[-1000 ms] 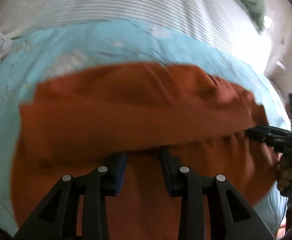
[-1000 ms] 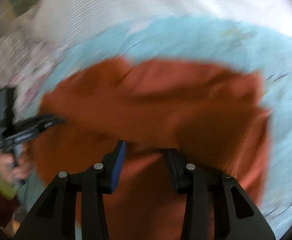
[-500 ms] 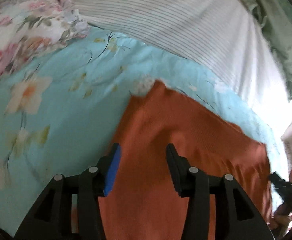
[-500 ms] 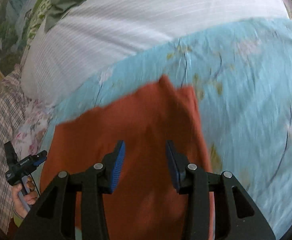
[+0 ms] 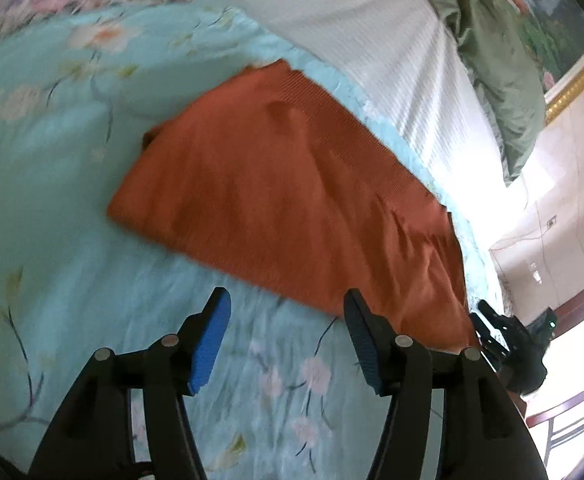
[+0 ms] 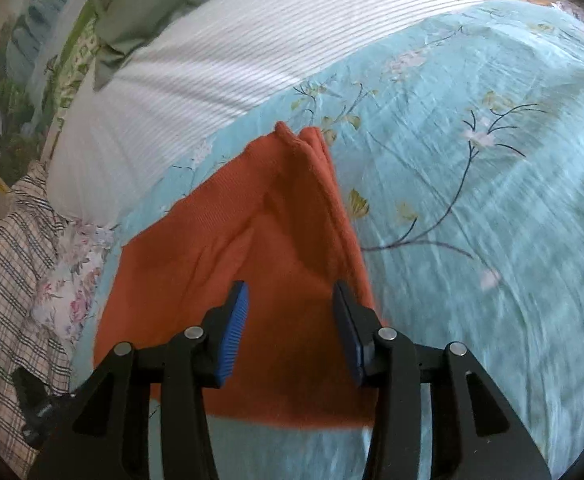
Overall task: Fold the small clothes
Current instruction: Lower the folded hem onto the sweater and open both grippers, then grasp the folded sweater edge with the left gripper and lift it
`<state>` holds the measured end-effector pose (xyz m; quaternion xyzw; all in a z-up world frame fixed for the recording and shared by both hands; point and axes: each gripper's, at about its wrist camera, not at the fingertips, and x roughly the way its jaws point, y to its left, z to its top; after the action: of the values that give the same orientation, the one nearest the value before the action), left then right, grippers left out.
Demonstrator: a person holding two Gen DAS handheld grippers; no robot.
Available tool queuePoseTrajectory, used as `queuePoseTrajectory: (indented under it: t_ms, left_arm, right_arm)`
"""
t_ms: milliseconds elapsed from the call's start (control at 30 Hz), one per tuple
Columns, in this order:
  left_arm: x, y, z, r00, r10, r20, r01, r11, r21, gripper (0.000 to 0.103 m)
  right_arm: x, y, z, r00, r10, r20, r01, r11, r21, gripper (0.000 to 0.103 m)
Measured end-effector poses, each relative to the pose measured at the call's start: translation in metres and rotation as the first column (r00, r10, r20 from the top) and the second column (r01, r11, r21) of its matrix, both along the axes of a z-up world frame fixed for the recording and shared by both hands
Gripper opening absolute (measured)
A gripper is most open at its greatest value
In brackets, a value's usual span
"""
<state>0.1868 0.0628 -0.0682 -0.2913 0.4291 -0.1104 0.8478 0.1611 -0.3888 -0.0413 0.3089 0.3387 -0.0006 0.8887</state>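
Observation:
A rust-orange knit garment (image 5: pixel 292 192) lies folded flat on the light-blue floral bedsheet (image 5: pixel 52 240). My left gripper (image 5: pixel 288 340) is open and empty, hovering over the sheet just short of the garment's near edge. In the right wrist view the same garment (image 6: pixel 260 240) lies with stacked folded edges along its right side. My right gripper (image 6: pixel 292 320) is open and empty, above the garment's near right corner. The right gripper also shows in the left wrist view (image 5: pixel 507 344) at the garment's far right end.
A white striped pillow (image 6: pixel 212 64) and a green pillow (image 6: pixel 140 4) lie beyond the garment. A checked cloth (image 6: pixel 8 272) and floral fabric (image 6: pixel 68 280) lie at the left. A wooden chair (image 5: pixel 563 420) stands off the bed at the right.
Both grippers have let go of the garment and drawn back. The garment now lies folded on the sheet. The left gripper has moved off the cloth onto the bare sheet.

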Motion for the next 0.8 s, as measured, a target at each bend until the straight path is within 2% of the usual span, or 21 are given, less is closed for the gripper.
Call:
queuePoseTrajectory:
  t_ms: [67, 200, 333, 400, 567, 667, 700, 733, 800]
  left_arm:
    - [0.001, 0.001, -0.008, 1.0, 0.006, -0.021, -0.007, 0.999, -0.041, 0.06]
    - [0.005, 0.002, -0.019, 0.999, 0.023, -0.032, -0.026, 0.992, -0.122, 0.067]
    - [0.019, 0.009, -0.025, 0.996, 0.082, -0.03, -0.086, 0.982, -0.168, 0.068]
    - [0.029, 0.013, -0.027, 0.993, 0.119, -0.028, -0.122, 0.975, -0.185, 0.068]
    - [0.059, 0.027, -0.028, 0.972, 0.234, -0.022, -0.234, 0.957, -0.173, 0.065]
    - [0.079, 0.032, -0.027, 0.96, 0.281, -0.014, -0.28, 0.95, -0.138, 0.057]
    - [0.086, 0.032, -0.026, 0.957, 0.291, -0.012, -0.29, 0.949, -0.121, 0.05]
    - [0.09, 0.033, -0.027, 0.956, 0.295, -0.013, -0.294, 0.949, -0.111, 0.034]
    - [0.097, 0.033, -0.026, 0.96, 0.279, -0.015, -0.279, 0.954, -0.111, 0.016]
  right_arm:
    - [-0.007, 0.006, 0.004, 1.0, 0.013, 0.011, -0.013, 1.0, 0.021, 0.052]
    - [-0.015, 0.021, 0.008, 0.998, 0.054, 0.02, -0.055, 0.998, 0.042, 0.054]
    - [-0.016, 0.039, 0.009, 0.994, 0.106, 0.015, -0.107, 0.992, 0.063, 0.062]
    - [-0.015, 0.048, 0.008, 0.991, 0.13, 0.013, -0.131, 0.989, 0.065, 0.062]
    - [-0.013, 0.057, 0.007, 0.988, 0.154, 0.014, -0.155, 0.984, 0.082, 0.062]
    - [-0.01, 0.058, 0.006, 0.986, 0.165, 0.015, -0.166, 0.982, 0.087, 0.062]
    - [-0.009, 0.057, 0.005, 0.986, 0.169, 0.013, -0.169, 0.981, 0.09, 0.062]
    - [-0.007, 0.056, 0.005, 0.985, 0.169, 0.014, -0.17, 0.981, 0.093, 0.062]
    - [-0.005, 0.054, 0.004, 0.986, 0.167, 0.015, -0.168, 0.981, 0.101, 0.062]
